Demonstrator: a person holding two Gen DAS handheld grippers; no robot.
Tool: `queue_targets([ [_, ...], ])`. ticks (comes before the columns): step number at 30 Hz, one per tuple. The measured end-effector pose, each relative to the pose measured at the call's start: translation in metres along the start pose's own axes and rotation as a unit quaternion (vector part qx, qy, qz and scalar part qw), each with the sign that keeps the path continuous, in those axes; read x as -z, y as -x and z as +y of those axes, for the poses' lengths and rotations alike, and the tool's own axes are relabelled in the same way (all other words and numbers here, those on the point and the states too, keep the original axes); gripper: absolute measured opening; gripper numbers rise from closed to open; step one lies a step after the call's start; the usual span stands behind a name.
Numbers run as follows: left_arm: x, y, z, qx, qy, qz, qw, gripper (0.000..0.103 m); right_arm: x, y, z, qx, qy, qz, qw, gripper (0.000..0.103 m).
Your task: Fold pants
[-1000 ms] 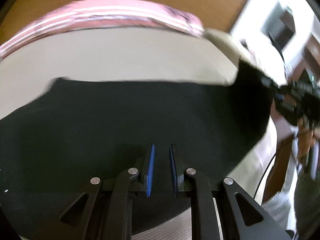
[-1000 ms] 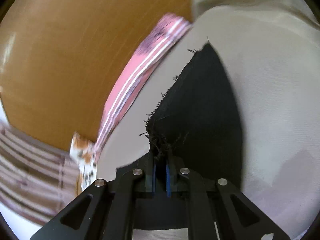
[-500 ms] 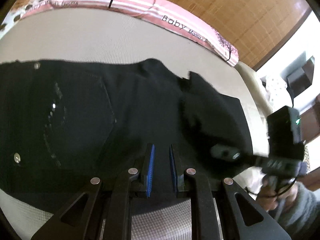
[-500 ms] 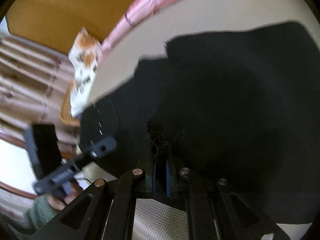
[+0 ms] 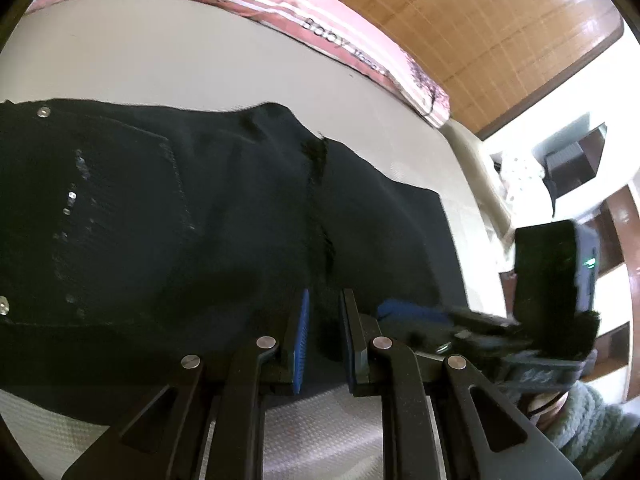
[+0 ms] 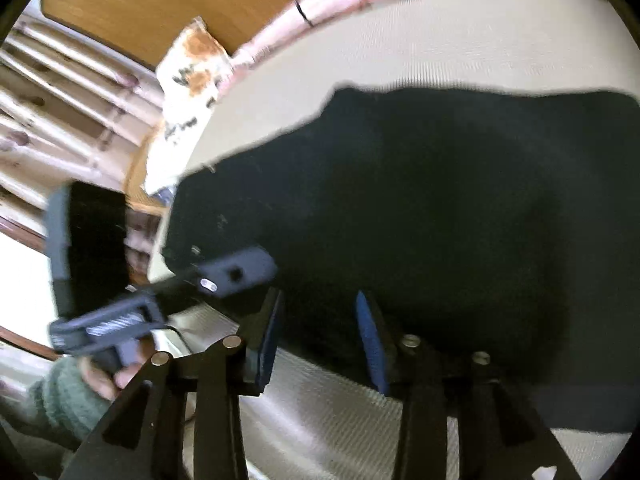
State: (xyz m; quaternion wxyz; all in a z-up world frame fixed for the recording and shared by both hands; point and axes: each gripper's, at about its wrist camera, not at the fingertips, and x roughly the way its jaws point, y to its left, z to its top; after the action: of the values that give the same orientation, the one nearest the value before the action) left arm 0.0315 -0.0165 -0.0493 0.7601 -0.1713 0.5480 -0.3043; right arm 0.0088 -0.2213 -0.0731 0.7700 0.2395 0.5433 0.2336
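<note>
Black pants (image 5: 160, 240) lie folded over on a cream mattress (image 5: 200, 68), with rivets and a back pocket at the left and a frayed hem across the middle. My left gripper (image 5: 324, 308) stays shut on the pants' near edge, cloth between its blue pads. My right gripper (image 6: 320, 320) hovers open over the pants (image 6: 440, 208) and holds nothing. Each gripper shows in the other's view: the right gripper (image 5: 500, 328) and the left gripper (image 6: 224, 276).
A pink striped blanket (image 5: 320, 28) runs along the mattress's far edge against a wooden wall (image 5: 500, 20). A patterned pillow (image 6: 192, 64) lies at the mattress corner. Shelves (image 5: 576, 160) stand at the right. The mattress front edge (image 6: 340, 408) is just below the grippers.
The right gripper carried the frayed hem over the pants, then opened and let it go. The left gripper kept its hold while the leg came to lie flat.
</note>
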Motion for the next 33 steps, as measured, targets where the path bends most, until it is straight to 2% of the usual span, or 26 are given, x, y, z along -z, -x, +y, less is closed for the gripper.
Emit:
queue_targets([
  [1, 0.000, 0.000, -0.002, 0.005, 0.001, 0.004, 1.0000, 0.016, 0.000, 0.013, -0.001, 0.002, -0.004, -0.017, 1.000, 0.042],
  [6, 0.006, -0.015, -0.009, 0.037, 0.019, 0.052, 0.9978, 0.016, 0.002, 0.063, -0.024, 0.029, -0.038, -0.081, 0.996, 0.046],
  [10, 0.008, -0.033, -0.010, 0.052, 0.041, 0.086, 0.9941, 0.016, 0.008, 0.082, -0.045, 0.034, -0.078, -0.106, 0.991, 0.046],
  [14, 0.008, -0.045, -0.005, 0.078, 0.086, 0.113, 0.9868, 0.016, 0.014, 0.090, -0.062, 0.029, -0.108, -0.118, 0.987, 0.046],
  [18, 0.011, -0.050, 0.004, 0.080, 0.126, 0.127, 0.9805, 0.016, 0.018, 0.088, -0.068, 0.028, -0.114, -0.119, 0.986, 0.046],
  [24, 0.005, -0.028, 0.013, 0.063, 0.136, 0.099, 0.9837, 0.017, 0.021, 0.085, -0.072, 0.022, -0.114, -0.115, 0.987, 0.046],
  [29, 0.011, -0.037, 0.019, 0.040, 0.144, 0.116, 0.9819, 0.023, 0.022, 0.083, -0.077, 0.018, -0.128, -0.114, 0.985, 0.046],
  [33, 0.012, -0.050, 0.011, 0.046, 0.139, 0.123, 0.9816, 0.029, 0.023, 0.086, -0.080, 0.020, -0.133, -0.119, 0.984, 0.046],
])
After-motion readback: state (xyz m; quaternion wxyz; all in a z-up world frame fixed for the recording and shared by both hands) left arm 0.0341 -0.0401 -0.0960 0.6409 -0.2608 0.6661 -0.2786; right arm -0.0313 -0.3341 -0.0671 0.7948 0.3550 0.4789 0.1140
